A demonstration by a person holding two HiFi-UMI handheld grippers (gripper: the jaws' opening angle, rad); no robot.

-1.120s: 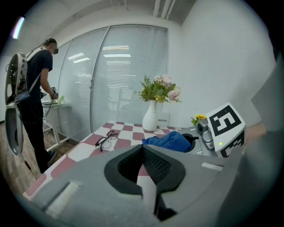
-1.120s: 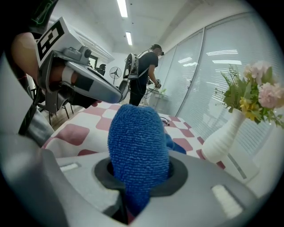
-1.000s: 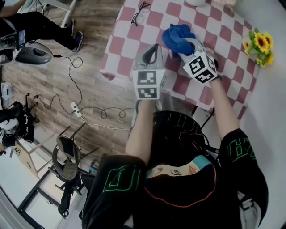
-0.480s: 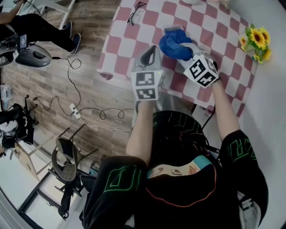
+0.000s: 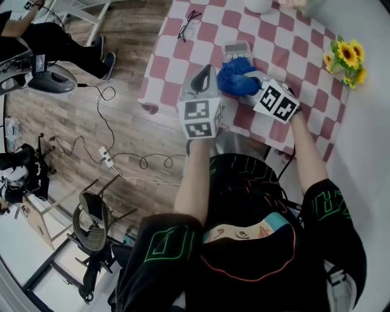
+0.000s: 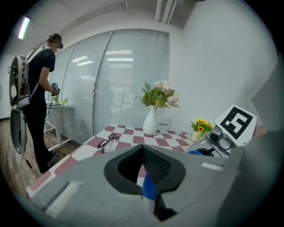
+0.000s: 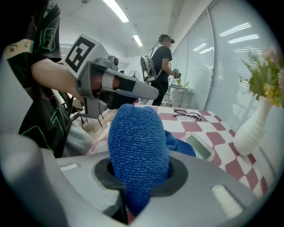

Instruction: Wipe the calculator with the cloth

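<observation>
The grey calculator (image 5: 236, 51) lies on the checked table, its display end bare, also in the right gripper view (image 7: 202, 146). A blue cloth (image 5: 235, 78) covers its near end. My right gripper (image 5: 249, 83) is shut on that cloth, which bulges out of its jaws (image 7: 137, 146). My left gripper (image 5: 204, 73) hovers over the table's near-left edge, a little left of the cloth, jaws shut with nothing clearly held (image 6: 142, 150). From the right gripper view the left gripper (image 7: 111, 84) shows just behind the cloth.
Glasses (image 5: 187, 25) lie at the table's far left. A white vase (image 5: 259, 5) stands at the far edge, sunflowers (image 5: 345, 58) at the right. Cables and chairs are on the wooden floor (image 5: 109, 91) to the left. A person (image 6: 37, 88) stands beyond the table.
My right gripper has dragged the cloth toward me along the calculator, and the calculator's far end has come into view. The left gripper has stayed where it was.
</observation>
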